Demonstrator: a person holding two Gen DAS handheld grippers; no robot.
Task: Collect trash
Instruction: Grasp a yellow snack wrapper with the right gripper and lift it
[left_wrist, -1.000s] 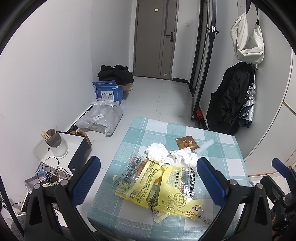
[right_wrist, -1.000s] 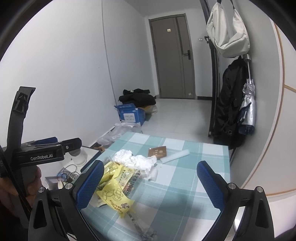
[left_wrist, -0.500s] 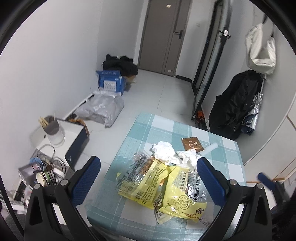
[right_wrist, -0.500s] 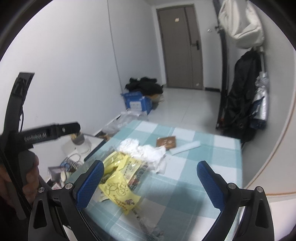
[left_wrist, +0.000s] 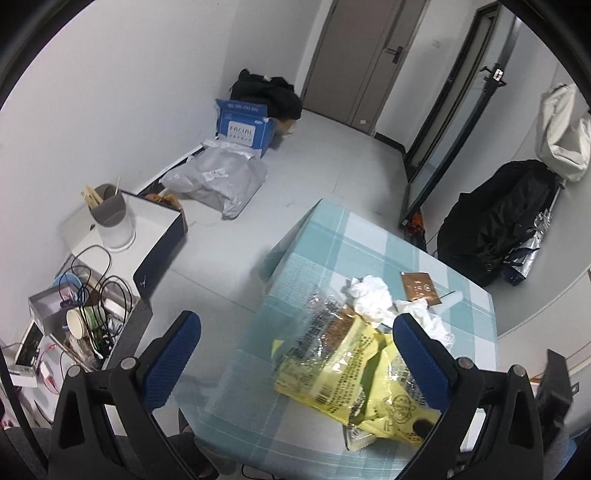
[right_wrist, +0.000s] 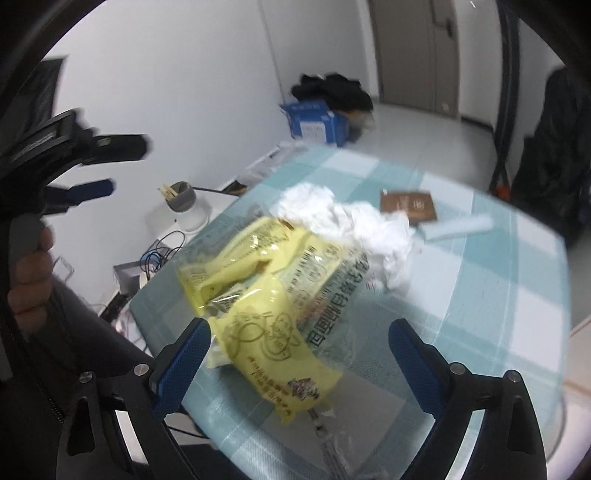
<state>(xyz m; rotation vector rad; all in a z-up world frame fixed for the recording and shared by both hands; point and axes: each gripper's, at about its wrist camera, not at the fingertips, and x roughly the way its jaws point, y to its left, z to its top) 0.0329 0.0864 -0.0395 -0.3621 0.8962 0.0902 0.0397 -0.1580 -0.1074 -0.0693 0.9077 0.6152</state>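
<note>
Yellow snack wrappers (left_wrist: 343, 369) (right_wrist: 266, 280) lie crumpled on the teal checked table (left_wrist: 351, 236) (right_wrist: 480, 295). Behind them are white tissues (left_wrist: 373, 299) (right_wrist: 354, 221), a brown packet (left_wrist: 419, 288) (right_wrist: 408, 205) and a white paper tube (left_wrist: 452, 297) (right_wrist: 458, 227). My right gripper (right_wrist: 299, 328) hovers just above the wrappers with its jaws closing, and the pads touch nothing. My left gripper (left_wrist: 297, 325) (right_wrist: 122, 166) is open and empty over the table's left edge, held in a hand (right_wrist: 29, 266).
On the floor to the left stand a blue carton (left_wrist: 245, 125), a grey mailer bag (left_wrist: 221, 177), a white box with a cup (left_wrist: 110, 218) and a cable-filled box (left_wrist: 85, 314). A black coat (left_wrist: 498, 221) hangs at the right.
Both grippers have dropped and tipped down toward the table. The right one has come in close over the yellow wrappers. In the left view the table has slid right and the view has rolled.
</note>
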